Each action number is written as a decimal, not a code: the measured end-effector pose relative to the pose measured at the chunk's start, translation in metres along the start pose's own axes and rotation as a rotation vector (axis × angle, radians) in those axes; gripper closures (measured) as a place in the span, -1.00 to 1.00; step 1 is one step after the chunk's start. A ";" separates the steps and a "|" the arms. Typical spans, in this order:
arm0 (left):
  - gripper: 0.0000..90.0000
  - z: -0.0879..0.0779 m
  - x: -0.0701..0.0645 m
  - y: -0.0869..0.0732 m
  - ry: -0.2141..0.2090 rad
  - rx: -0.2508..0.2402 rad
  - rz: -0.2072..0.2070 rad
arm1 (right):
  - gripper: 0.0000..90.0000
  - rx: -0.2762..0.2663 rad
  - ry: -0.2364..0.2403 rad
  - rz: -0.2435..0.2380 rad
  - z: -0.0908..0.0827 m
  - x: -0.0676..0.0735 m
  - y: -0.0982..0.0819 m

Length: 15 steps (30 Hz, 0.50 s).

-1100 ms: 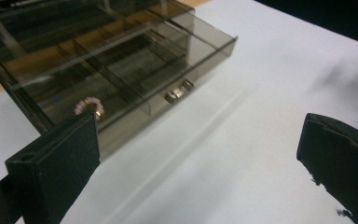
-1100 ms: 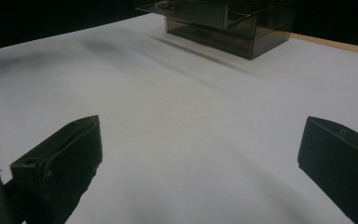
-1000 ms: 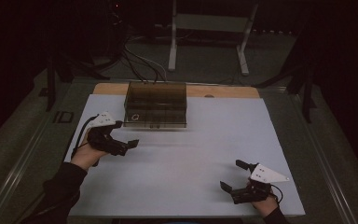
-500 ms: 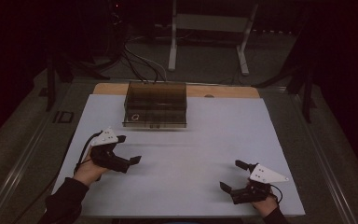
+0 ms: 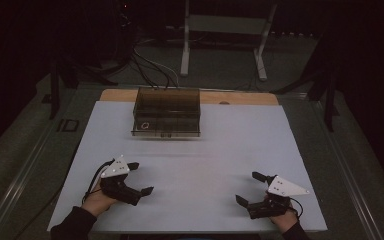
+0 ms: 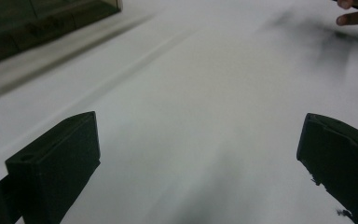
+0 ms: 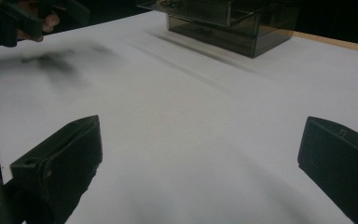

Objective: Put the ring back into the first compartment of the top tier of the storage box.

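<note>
On the near half of the desk (image 5: 195,165), both grippers sit low over its white surface, well apart from each other and from the only object in play: a smoked, see-through box (image 5: 166,111) standing at the far middle, close to the wooden back edge. The left gripper (image 5: 139,178) has its jaws spread wide with nothing between them; the right gripper (image 5: 250,188) is the same, wide apart and empty. From the left gripper view the box (image 6: 42,23) lies off to the upper left, so this gripper does not point squarely at it. From the right gripper view the box (image 7: 223,23) stands ahead and slightly right, its front wall and a latch-like fitting faintly visible.

The step in hand looks like a reach toward that box. To do it well, I would turn the left gripper until the box sits between its jaws in its own view, then travel forward low and level. The walls look thin and smooth, so a jaw should close over a rim or a corner rather than a flat face. A small ring-shaped thing (image 5: 145,125) shows through the front left; what it is cannot be told.
</note>
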<state>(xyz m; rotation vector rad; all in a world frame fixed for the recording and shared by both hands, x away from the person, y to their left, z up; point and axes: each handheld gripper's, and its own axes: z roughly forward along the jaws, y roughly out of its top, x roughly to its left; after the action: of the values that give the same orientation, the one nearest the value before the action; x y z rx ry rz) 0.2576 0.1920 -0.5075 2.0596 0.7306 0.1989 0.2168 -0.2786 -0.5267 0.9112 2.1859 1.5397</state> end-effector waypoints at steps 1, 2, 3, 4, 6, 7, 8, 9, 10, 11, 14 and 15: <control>-0.98 -0.001 0.000 -0.002 0.002 -0.007 0.003 | -1.00 0.001 0.000 0.000 0.000 0.000 0.000; -0.98 -0.001 0.000 -0.002 0.002 -0.007 0.003 | -1.00 0.001 0.000 0.000 0.000 0.000 0.000; -0.98 -0.001 0.000 -0.002 0.002 -0.007 0.003 | -1.00 0.001 0.000 -0.001 0.000 0.000 0.000; -0.98 -0.005 -0.001 -0.010 0.002 -0.025 -0.010 | -1.00 0.001 0.000 -0.003 0.000 0.000 0.000; -0.98 -0.007 -0.003 -0.016 0.013 -0.014 0.004 | -1.00 0.002 -0.001 -0.002 0.000 0.000 0.000; -0.98 -0.009 -0.003 -0.018 0.019 -0.008 0.006 | -1.00 0.002 -0.001 -0.002 0.000 0.000 0.000; -0.98 -0.009 -0.003 -0.018 0.019 -0.008 0.006 | -1.00 0.002 -0.001 -0.002 0.000 0.000 0.000; -0.98 -0.009 -0.003 -0.018 0.019 -0.008 0.006 | -1.00 0.003 -0.002 -0.002 0.000 0.000 0.000; -0.98 -0.015 -0.002 -0.026 0.034 0.003 -0.005 | -1.00 0.004 -0.001 -0.004 0.000 0.000 0.000; -0.98 -0.017 -0.001 -0.029 0.036 0.005 -0.017 | -1.00 0.005 -0.001 -0.004 0.000 0.000 0.000; -0.98 -0.021 0.001 -0.034 0.040 0.004 -0.026 | -1.00 0.006 0.000 -0.006 0.001 0.000 -0.001; -0.98 -0.023 0.003 -0.037 0.044 0.004 -0.026 | -1.00 0.006 0.001 -0.007 0.001 0.000 -0.001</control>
<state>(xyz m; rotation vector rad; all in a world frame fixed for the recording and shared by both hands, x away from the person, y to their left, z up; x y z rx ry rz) 0.2347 0.2252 -0.5247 2.0543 0.7849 0.2284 0.2171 -0.2780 -0.5276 0.9044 2.1937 1.5316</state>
